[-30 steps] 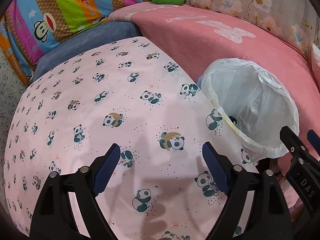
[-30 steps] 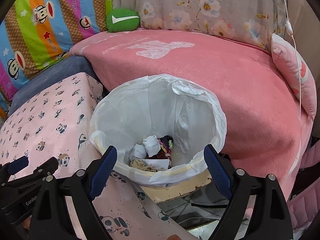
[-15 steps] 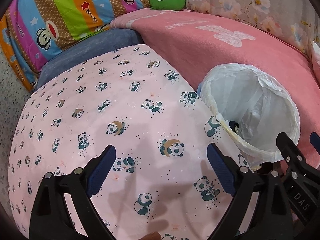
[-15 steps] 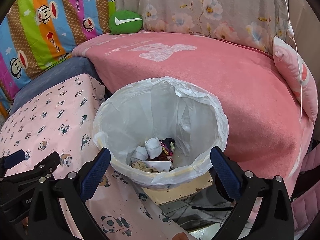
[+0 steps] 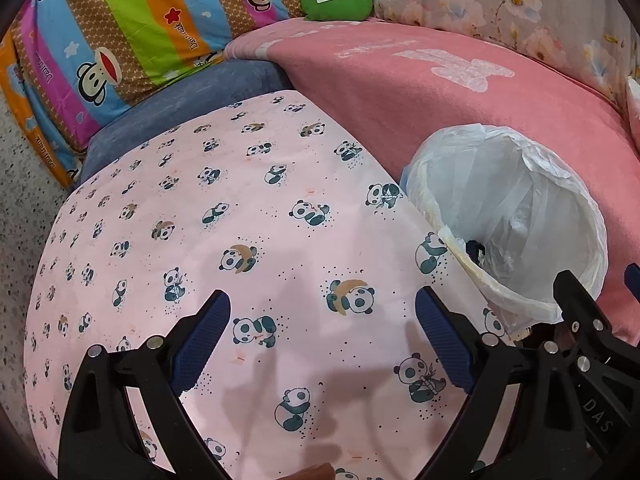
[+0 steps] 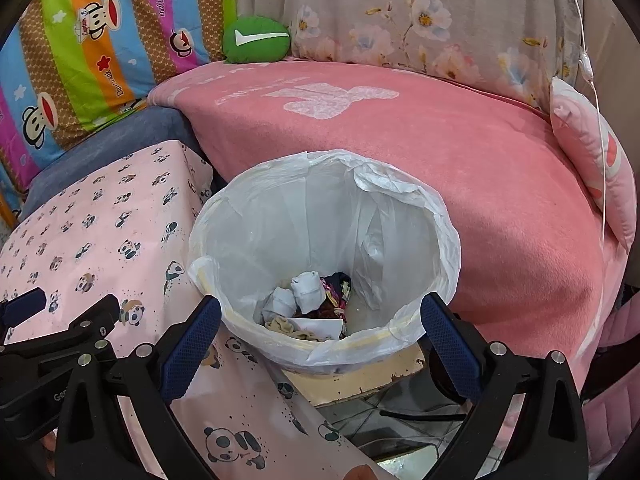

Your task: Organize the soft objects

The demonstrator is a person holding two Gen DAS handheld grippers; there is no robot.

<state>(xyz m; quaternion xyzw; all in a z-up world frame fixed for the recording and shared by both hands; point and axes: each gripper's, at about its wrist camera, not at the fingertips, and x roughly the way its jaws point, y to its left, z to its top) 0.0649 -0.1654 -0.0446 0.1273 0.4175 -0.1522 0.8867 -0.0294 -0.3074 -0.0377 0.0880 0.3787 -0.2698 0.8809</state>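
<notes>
White-lined bin (image 6: 324,256) of balled socks (image 6: 308,296) beside panda-cloth surface (image 5: 224,240).
Left tongs (image 5: 322,332) and right tongs (image 6: 320,332) both gape wide, empty.

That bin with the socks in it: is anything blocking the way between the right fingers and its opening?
Nothing visible does. The bin stands open-topped with no lid, the socks lie at its bottom, and the right gripper hovers open and empty by its near rim.
</notes>
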